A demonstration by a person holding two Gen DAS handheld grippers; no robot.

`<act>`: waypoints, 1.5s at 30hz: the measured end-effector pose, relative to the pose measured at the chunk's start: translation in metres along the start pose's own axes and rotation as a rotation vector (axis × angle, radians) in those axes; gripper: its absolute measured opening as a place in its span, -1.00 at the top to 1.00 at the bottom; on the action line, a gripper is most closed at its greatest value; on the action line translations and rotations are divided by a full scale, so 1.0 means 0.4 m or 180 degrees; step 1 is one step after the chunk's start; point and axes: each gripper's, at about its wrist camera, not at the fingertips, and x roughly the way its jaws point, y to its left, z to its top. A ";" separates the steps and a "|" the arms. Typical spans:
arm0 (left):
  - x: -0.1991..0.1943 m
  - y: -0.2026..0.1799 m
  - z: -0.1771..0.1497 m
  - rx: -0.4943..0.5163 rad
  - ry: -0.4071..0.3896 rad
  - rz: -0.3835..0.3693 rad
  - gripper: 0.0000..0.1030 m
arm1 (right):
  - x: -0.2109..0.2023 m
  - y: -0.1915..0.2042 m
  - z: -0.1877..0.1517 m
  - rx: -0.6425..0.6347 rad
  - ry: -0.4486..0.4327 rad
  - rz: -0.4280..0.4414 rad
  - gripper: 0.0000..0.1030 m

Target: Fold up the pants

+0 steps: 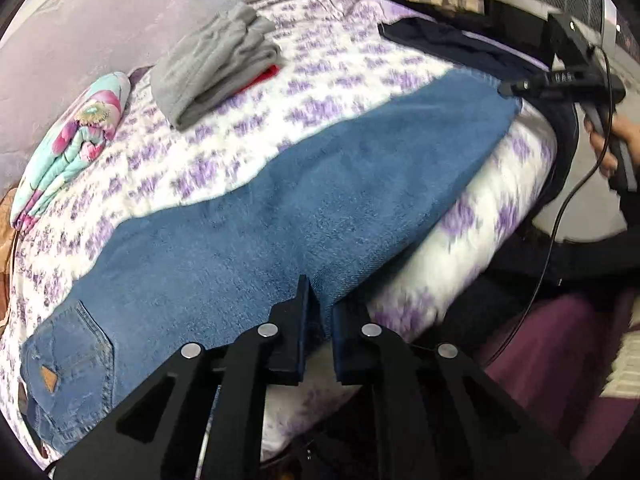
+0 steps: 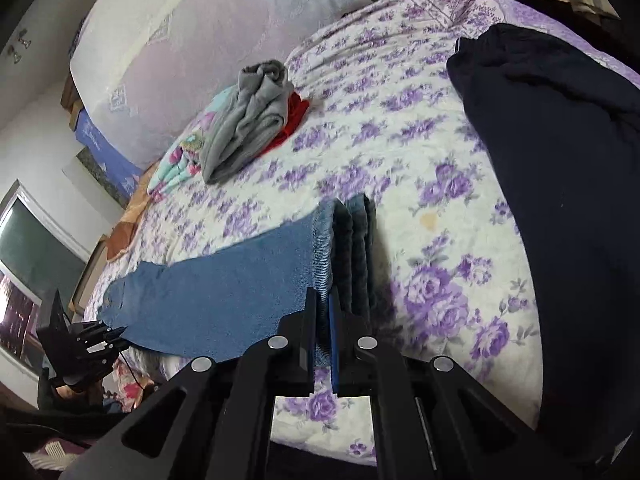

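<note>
The blue jeans (image 1: 288, 200) lie stretched flat across the bed (image 1: 224, 160), running between the two grippers. The left gripper (image 1: 320, 304) has its jaws clenched on the near edge of the jeans at the seat, with the back pocket off to the left of them. The right gripper (image 2: 324, 312) has its jaws clenched on the hem end of the jeans, the cuff standing up just ahead of them. Beyond the jaws, well apart from the jeans, a folded grey garment (image 2: 252, 116) rests on something red. A dark navy garment (image 2: 568, 200) lies to the right of the right jaws.
</note>
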 end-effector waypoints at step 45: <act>-0.111 0.245 -0.118 -0.0994 -0.0362 0.0734 -0.90 | 0.423 0.576 0.250 -0.0751 0.0988 0.1539 -0.81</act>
